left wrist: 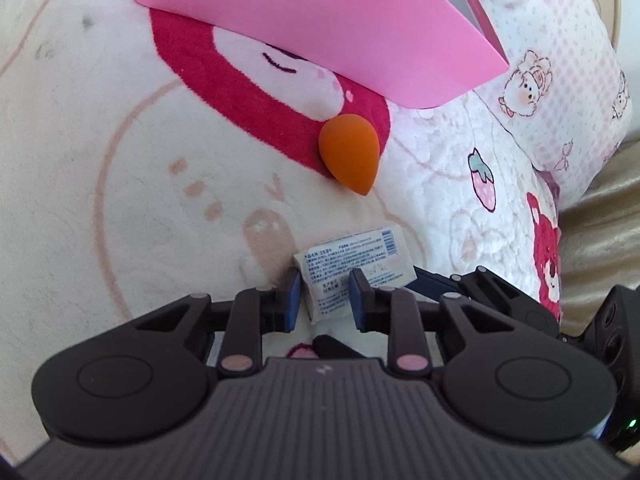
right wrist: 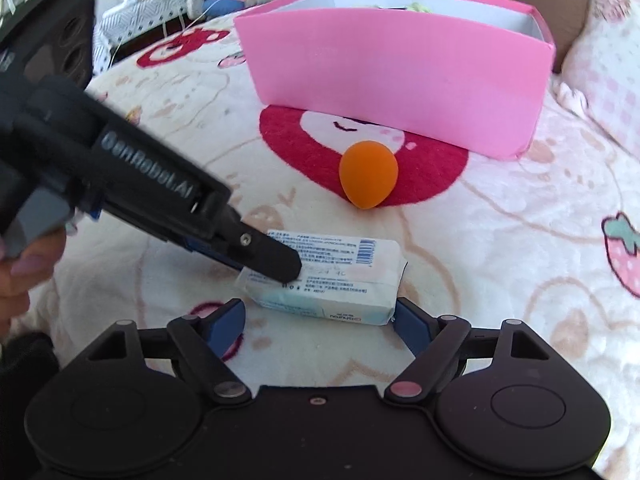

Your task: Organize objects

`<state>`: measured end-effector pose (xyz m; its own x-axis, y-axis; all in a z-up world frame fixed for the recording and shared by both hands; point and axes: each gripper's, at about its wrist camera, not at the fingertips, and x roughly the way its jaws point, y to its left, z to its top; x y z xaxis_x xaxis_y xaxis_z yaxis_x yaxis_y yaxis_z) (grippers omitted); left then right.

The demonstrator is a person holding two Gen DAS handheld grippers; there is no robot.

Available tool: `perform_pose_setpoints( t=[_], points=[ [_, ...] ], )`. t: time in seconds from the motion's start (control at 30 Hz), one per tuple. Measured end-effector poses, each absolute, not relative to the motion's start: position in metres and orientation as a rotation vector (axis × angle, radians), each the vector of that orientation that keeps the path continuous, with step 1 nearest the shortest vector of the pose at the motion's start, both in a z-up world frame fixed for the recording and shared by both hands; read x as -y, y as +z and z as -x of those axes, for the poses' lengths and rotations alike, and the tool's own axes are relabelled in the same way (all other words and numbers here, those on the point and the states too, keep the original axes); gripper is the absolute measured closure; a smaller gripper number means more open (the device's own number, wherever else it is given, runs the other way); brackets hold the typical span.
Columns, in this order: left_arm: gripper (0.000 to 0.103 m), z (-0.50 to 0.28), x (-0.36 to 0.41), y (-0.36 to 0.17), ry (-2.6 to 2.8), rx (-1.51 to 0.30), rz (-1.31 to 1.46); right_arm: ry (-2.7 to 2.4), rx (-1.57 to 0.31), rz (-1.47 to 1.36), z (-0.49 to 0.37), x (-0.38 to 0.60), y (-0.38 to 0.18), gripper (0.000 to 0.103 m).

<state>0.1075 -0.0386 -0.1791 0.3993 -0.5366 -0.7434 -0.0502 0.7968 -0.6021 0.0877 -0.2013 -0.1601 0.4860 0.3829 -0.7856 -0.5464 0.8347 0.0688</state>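
1. The left gripper's [left wrist: 325, 300] fingers [left wrist: 294, 296] are clenched on one end of the white tissue pack [right wrist: 328, 276].
2. The right gripper [right wrist: 320, 320] is spread wide around the pack; whether its pads touch it is unclear.
3. The pack lies on a plush cartoon blanket [right wrist: 500, 240].
4. Beyond it sit an orange sponge [right wrist: 368, 174] and a pink box [right wrist: 396, 76].
5. Blurred, cluttered furniture [right wrist: 160, 4] fills the background.

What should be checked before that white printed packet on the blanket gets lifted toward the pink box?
1. Left gripper closed on the white printed paper packet: ok.
2. Right gripper open, its fingers astride the packet's ends: ok.
3. Orange teardrop-shaped sponge apart from the packet: ok.
4. Pink cardboard box upright with open top: ok.
5. Free room inside the box: cannot tell.
6. Firmness of the left grip: cannot tell.
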Motion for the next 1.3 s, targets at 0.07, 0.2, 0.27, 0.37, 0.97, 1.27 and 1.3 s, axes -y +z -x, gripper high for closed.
perform_pose_setpoints(
  t=[0.07, 0.2, 0.27, 0.37, 0.97, 1.27, 1.3],
  points=[
    [0.079, -0.108, 0.039, -0.179, -0.332, -1.131, 0.596, 0.562, -0.893, 0.224, -0.085, 0.198, -0.161, 0.019],
    [0.079, -0.108, 0.039, -0.18, -0.325, -1.132, 0.603, 0.55, -0.877, 0.237, -0.088, 0.195, -0.163, 0.019],
    [0.079, -0.107, 0.039, -0.179, -0.323, -1.129, 0.598, 0.536, -0.868, 0.241, -0.089, 0.194, -0.164, 0.023],
    [0.079, -0.104, 0.044, -0.174, -0.335, -1.116, 0.543, 0.51, -0.863, 0.231, -0.085, 0.193, -0.161, 0.025],
    [0.077, -0.072, 0.034, -0.147, -0.332, -1.063, 0.404, 0.466, -0.936, 0.168, -0.071, 0.16, -0.148, 0.024],
    [0.076, -0.061, 0.022, -0.124, -0.379, -1.036, 0.385, 0.423, -0.941, 0.147, -0.061, 0.145, -0.13, 0.023],
    [0.076, -0.06, 0.021, -0.121, -0.385, -1.032, 0.38, 0.417, -0.944, 0.142, -0.06, 0.144, -0.126, 0.023]
  ],
)
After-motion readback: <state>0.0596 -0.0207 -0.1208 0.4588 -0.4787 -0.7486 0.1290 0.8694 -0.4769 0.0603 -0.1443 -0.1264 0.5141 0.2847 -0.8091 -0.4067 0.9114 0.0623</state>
